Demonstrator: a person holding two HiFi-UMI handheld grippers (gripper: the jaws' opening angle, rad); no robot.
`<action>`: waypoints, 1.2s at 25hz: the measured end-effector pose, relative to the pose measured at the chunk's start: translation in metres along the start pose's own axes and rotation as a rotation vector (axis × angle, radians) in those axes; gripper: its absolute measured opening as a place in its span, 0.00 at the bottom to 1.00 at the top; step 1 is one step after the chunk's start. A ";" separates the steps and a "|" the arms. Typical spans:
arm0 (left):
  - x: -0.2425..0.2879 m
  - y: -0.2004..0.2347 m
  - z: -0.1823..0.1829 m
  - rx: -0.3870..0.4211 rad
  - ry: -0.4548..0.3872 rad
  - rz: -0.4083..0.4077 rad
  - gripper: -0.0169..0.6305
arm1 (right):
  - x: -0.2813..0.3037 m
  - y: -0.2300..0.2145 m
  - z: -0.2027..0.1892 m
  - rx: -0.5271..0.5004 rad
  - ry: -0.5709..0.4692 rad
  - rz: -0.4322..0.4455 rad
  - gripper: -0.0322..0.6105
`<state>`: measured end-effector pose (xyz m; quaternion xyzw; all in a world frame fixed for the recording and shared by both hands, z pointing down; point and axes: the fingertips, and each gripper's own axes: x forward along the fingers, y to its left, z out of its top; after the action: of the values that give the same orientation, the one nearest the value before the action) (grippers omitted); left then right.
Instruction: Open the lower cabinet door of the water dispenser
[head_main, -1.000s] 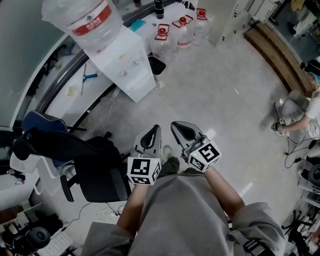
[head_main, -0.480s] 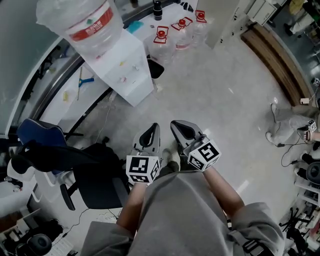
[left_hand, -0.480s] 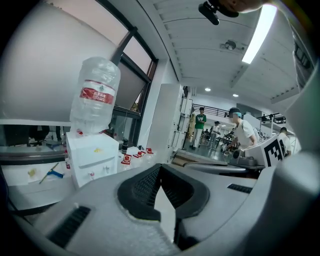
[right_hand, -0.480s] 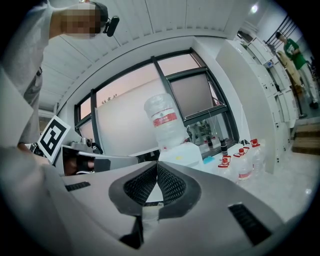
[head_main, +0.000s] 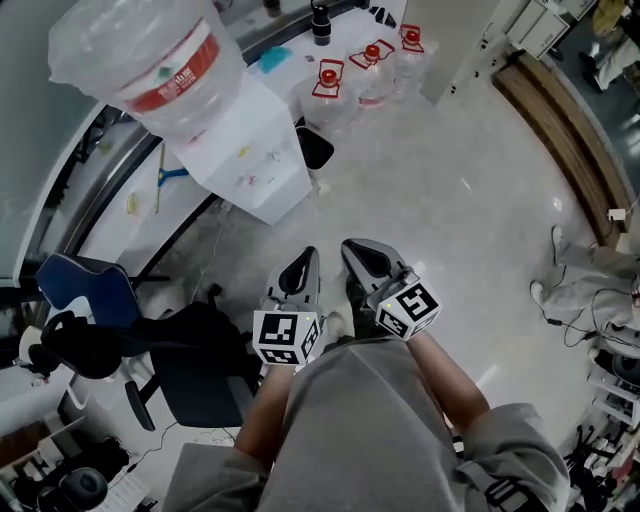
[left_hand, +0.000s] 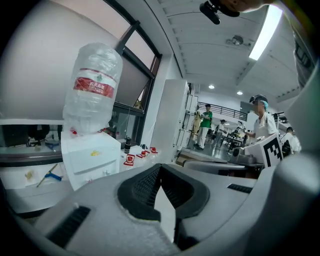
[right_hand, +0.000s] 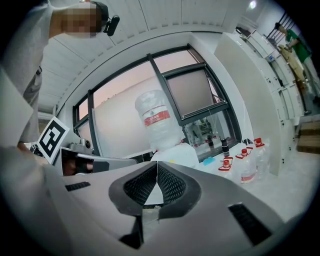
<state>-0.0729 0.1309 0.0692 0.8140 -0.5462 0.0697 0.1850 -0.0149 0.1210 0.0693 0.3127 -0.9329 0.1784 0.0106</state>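
The white water dispenser (head_main: 250, 150) stands ahead and to the left on the floor, with a large clear bottle (head_main: 150, 60) upside down on top. Its front face is steeply foreshortened, so I cannot make out the lower cabinet door. Both grippers are held side by side in front of the person's body, well short of the dispenser. My left gripper (head_main: 310, 256) is shut with nothing in it, and so is my right gripper (head_main: 350, 248). The dispenser (left_hand: 92, 160) shows left of the left gripper (left_hand: 160, 167) in the left gripper view. It lies straight ahead (right_hand: 177, 155) of the right gripper (right_hand: 157, 165) in the right gripper view.
Several water jugs with red caps (head_main: 327, 85) and a black bin (head_main: 318, 148) stand just past the dispenser. A black office chair (head_main: 195, 350) and a blue chair (head_main: 85, 280) are at the left. A person sits on the floor at the right (head_main: 590, 280).
The dispenser has drawn nearer in the head view and the chairs have slid down-left as the person walks forward. Both grippers keep the same shut pose.
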 end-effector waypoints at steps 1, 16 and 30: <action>0.009 0.003 0.002 -0.002 0.005 0.004 0.04 | 0.006 -0.009 0.002 0.004 0.001 0.003 0.07; 0.150 0.047 0.010 -0.050 0.125 0.099 0.04 | 0.092 -0.138 0.005 0.089 0.089 0.093 0.07; 0.248 0.102 -0.043 -0.093 0.226 0.162 0.04 | 0.156 -0.234 -0.054 0.135 0.148 0.107 0.07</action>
<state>-0.0649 -0.1012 0.2098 0.7447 -0.5884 0.1502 0.2768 -0.0083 -0.1244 0.2169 0.2484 -0.9308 0.2636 0.0489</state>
